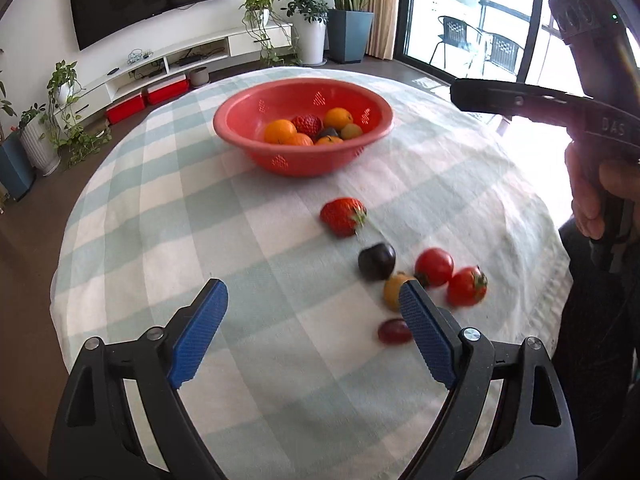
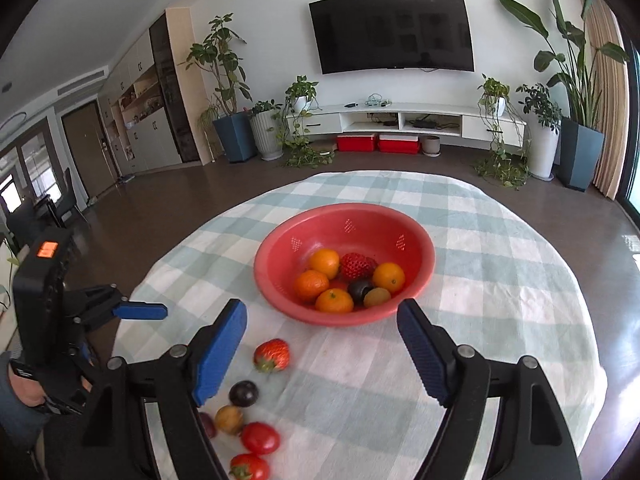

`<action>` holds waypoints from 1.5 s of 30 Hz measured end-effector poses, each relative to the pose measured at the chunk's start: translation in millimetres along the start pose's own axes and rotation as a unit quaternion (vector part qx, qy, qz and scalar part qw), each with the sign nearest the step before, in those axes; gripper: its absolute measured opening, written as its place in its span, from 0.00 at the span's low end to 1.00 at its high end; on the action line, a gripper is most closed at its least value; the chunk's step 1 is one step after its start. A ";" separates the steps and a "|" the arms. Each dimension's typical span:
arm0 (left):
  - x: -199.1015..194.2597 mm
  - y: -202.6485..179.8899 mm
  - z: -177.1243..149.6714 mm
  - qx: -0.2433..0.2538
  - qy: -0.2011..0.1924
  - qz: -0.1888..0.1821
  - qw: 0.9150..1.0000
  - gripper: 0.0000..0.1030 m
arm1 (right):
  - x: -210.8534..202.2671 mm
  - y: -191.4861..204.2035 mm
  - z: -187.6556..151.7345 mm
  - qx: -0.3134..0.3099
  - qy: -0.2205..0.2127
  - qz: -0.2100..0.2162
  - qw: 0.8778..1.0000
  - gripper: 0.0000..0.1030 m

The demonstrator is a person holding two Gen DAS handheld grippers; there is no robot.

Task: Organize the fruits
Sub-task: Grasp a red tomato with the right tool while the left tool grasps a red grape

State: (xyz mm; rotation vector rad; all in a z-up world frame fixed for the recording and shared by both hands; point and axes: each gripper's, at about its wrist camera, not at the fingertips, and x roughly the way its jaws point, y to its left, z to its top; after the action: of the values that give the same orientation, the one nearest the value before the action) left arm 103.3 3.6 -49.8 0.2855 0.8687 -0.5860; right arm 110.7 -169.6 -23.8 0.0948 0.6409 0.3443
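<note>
A red perforated bowl (image 1: pixel 362 145) (image 2: pixel 280 300) stands mid-table and holds several oranges, a strawberry, a dark plum and a green fruit. Loose on the checked cloth lie a strawberry (image 1: pixel 342 216) (image 2: pixel 273 355), a dark plum (image 1: pixel 376 261) (image 2: pixel 243 393), a yellow fruit (image 1: pixel 393 290) (image 2: pixel 229 419), two red tomatoes (image 1: pixel 434 267) (image 1: pixel 467 286) (image 2: pixel 260 438) (image 2: pixel 249 467) and a red grape (image 1: pixel 394 331) (image 2: pixel 208 425). My left gripper (image 1: pixel 314 316) is open and empty, left of the loose fruit. My right gripper (image 2: pixel 322 338) is open and empty, just short of the bowl.
The round table wears a pale green and white checked cloth (image 1: pixel 200 220) (image 2: pixel 500 280). The right gripper's body and the hand holding it (image 1: pixel 592 128) are at the table's right edge. Potted plants, a TV and a low white cabinet stand beyond.
</note>
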 end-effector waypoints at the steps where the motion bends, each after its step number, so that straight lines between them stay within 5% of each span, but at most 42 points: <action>1: -0.4 -3.9 -7.5 0.002 0.004 -0.003 1.000 0.85 | -6.4 3.0 -11.0 0.008 0.005 0.001 1.000 0.78; 9: 6.4 -36.0 -24.1 0.024 0.017 -0.030 0.999 0.85 | -1.0 29.4 -77.8 0.008 0.086 -0.017 0.996 0.69; 27: 20.0 -32.3 -20.6 0.025 0.038 -0.032 0.998 0.84 | 32.6 42.4 -102.9 -0.031 0.141 -0.010 0.989 0.38; 34: 28.4 -36.6 -20.7 0.037 0.053 -0.045 0.997 0.59 | 20.1 28.5 -95.4 0.004 0.120 -0.010 0.993 0.35; 39: 36.7 -40.6 -20.9 0.046 0.062 -0.049 0.996 0.58 | 19.5 24.2 -94.8 0.010 0.118 -0.007 0.993 0.35; 45: 41.8 -42.2 -18.6 0.048 0.060 -0.052 0.996 0.42 | 19.9 23.8 -95.3 0.012 0.117 -0.006 0.993 0.35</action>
State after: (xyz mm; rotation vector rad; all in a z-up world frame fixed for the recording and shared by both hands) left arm 87.7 -37.2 -94.2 0.3670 0.9779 -0.7148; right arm 61.6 -142.3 -106.7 0.0741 0.8770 0.3378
